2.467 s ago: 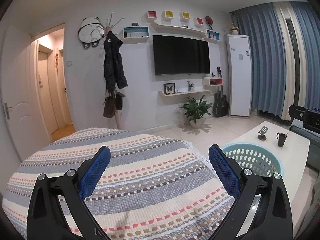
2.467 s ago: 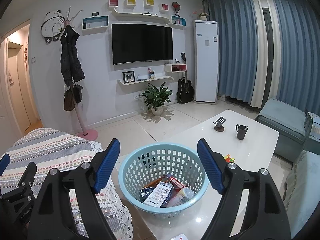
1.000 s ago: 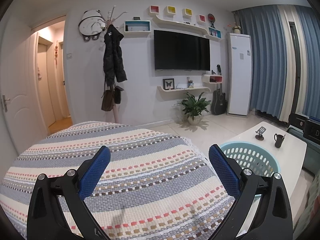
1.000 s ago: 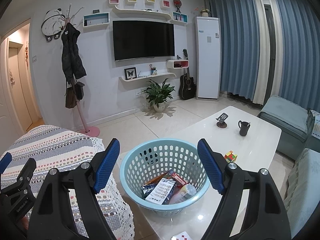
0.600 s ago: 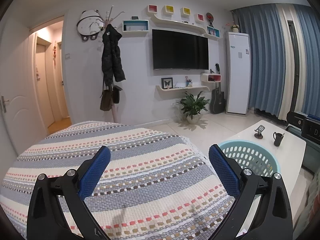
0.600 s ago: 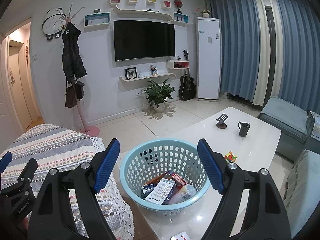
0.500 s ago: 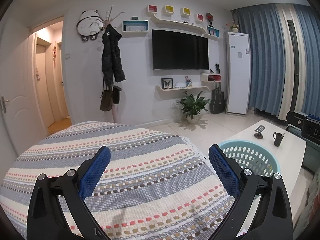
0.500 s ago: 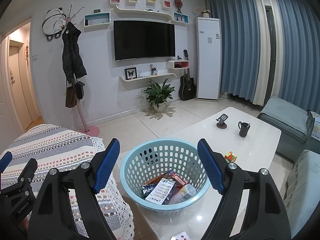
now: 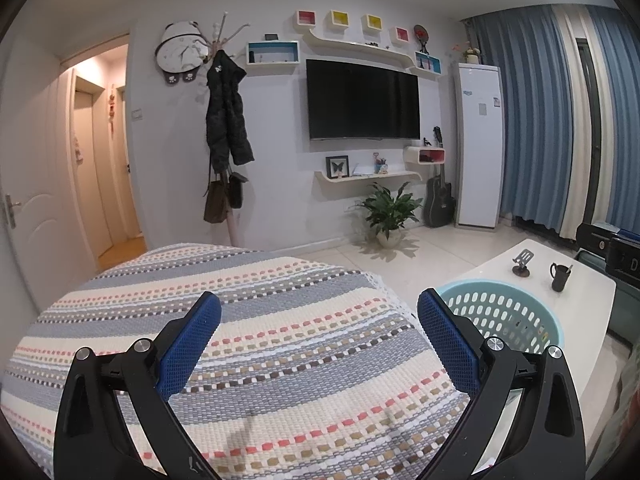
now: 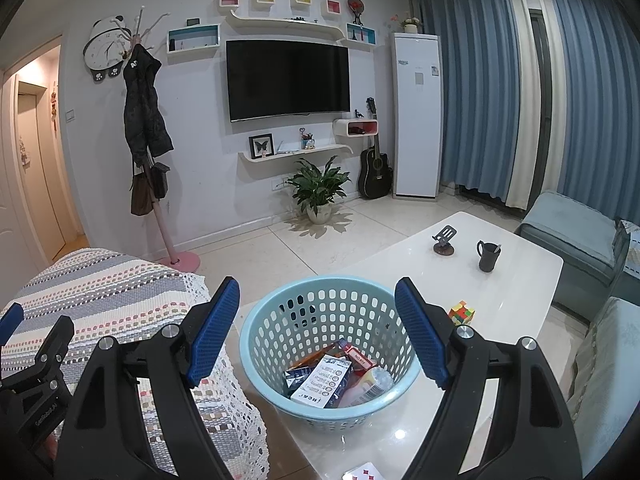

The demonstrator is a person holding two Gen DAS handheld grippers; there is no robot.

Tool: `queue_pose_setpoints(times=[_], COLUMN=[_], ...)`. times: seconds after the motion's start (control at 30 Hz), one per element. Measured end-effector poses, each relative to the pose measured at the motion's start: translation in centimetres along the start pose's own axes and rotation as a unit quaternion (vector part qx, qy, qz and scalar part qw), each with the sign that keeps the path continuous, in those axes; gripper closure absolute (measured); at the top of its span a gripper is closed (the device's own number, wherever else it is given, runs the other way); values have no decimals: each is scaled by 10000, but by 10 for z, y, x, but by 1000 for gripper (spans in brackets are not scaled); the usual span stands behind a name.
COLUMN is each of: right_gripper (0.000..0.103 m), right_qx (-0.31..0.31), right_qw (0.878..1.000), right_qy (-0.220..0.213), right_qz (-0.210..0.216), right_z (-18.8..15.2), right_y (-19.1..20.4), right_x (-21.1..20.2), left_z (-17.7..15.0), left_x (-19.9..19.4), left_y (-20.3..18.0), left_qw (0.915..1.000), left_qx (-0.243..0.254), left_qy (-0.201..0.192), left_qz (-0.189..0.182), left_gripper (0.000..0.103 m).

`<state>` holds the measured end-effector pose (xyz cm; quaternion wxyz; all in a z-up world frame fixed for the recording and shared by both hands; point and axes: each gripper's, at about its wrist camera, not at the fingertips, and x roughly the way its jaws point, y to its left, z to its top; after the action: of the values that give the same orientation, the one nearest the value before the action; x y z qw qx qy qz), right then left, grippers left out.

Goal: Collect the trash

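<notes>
One basket (image 10: 332,344) is sitting on the near end of the white table (image 10: 516,296), straight ahead of the right gripper (image 10: 317,314) and framed between its two blue pads. The trash (image 10: 328,380) is lying in the basket's bottom: at least two printed boxes, a red packet and one pale bottle, overlapping so a firmer count cannot be made. The right gripper is hovering with its fingers spread wide, holding nothing. The left gripper (image 9: 319,320) is also gaping wide and carrying nothing; it is hanging over the striped cover (image 9: 260,320), with the basket (image 9: 504,316) showing just past its right pad. Beyond the basket, on the table, one cube (image 10: 461,313) is lying just right of the right gripper's right pad, and one dark mug (image 10: 488,257) and one small stand (image 10: 444,242) are sitting farther off. One card (image 10: 362,473) is peeking in at the table's near edge.
</notes>
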<state>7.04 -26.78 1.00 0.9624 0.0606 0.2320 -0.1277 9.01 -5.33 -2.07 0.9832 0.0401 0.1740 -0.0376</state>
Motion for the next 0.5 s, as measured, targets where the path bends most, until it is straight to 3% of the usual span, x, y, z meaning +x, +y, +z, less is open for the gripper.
queue_pose_setpoints(times=[0.5], right_gripper=[27], right_qx=[-25], right_qw=[10000], right_qy=[23], right_qz=[25], right_z=[-4], right_y=[2], right_x=[4], left_z=[1], left_x=[-4], left_y=[-2], left_qw=[9999], left_qx=[55], left_qy=[-83], left_qz=[79], left_gripper=[7])
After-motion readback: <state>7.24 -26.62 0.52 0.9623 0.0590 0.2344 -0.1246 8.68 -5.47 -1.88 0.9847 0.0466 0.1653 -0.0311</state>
